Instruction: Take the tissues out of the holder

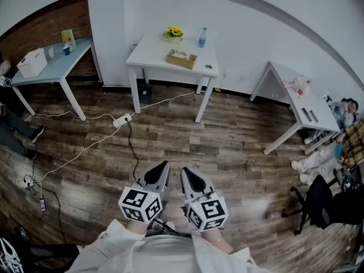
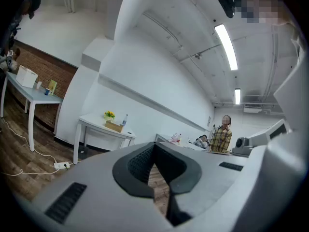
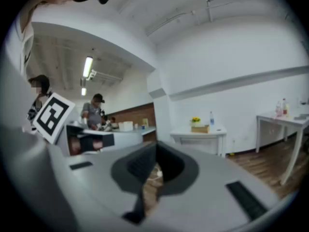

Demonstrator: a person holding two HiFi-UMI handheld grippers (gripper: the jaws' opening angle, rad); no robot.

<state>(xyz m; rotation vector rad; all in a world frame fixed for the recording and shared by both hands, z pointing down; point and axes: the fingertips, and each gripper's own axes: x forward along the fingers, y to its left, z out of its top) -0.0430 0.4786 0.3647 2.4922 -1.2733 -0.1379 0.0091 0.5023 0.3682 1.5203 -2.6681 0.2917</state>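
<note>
- White sleeves [image 1: 111, 243] of the person, arms held low and close to the body.
- Left tongs [image 1: 164, 165]: tips pressed together, nothing between them. They are well short of the white tabletop [image 1: 153, 56], out over the wood floor [image 1: 239, 141].
- Right tongs [image 1: 186, 171]: tips also meeting, empty. They sit just beside the left pair, equally far from that tabletop.
- Tissue holder [image 1: 181, 61]: wooden box near the tabletop's middle, with white tissues [image 1: 181, 54] showing at its top, untouched.
- Yellow flowers [image 1: 173, 33] at the tabletop's back edge, behind the holder.
- Clear bottle [image 1: 202, 37] at the tabletop's back right.
- Power strip [image 1: 121, 120] on the floor in front of the tabletop's left legs. A white cable [image 1: 165, 99] runs from it under the tabletop.
- Person in a plaid shirt [image 2: 222, 134] stands off to the tabletop's right, seen in the left gripper view.
</note>
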